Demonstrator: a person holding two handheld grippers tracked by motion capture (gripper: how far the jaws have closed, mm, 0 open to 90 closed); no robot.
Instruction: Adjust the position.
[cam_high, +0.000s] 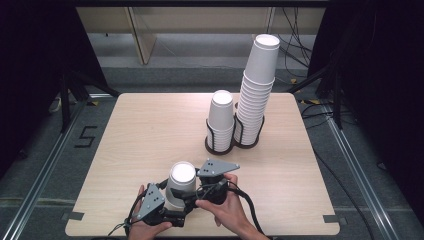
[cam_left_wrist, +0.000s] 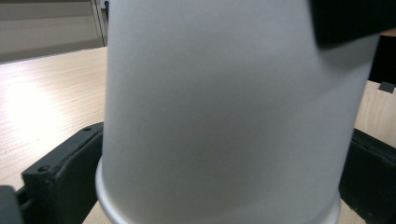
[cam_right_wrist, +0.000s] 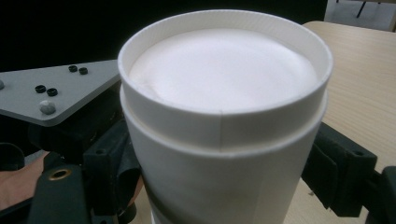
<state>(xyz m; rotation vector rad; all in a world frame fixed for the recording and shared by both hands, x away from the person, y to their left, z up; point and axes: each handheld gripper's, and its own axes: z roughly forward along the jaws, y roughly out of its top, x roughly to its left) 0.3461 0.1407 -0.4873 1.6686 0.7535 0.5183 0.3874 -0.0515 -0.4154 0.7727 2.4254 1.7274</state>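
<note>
Upturned cup (cam_high: 181, 184) at table (cam_high: 150, 130) 6 o'clock edge, L gripper (cam_high: 172, 202) & R gripper (cam_high: 200, 187) both clamped on it, stacks at 1 o'clock.

A plain white paper cup (cam_high: 181, 184) sits between black-jawed grippers with grey three-cornered plates (cam_high: 216, 166), on a pale wood-grain table (cam_high: 145, 130) where two plain white cup stacks (cam_high: 256, 95) stand in a black wire holder (cam_high: 220, 144).

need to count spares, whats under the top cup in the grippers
A second upside-down cup nested under the top cup; any more below are hidden by its wall.
</note>
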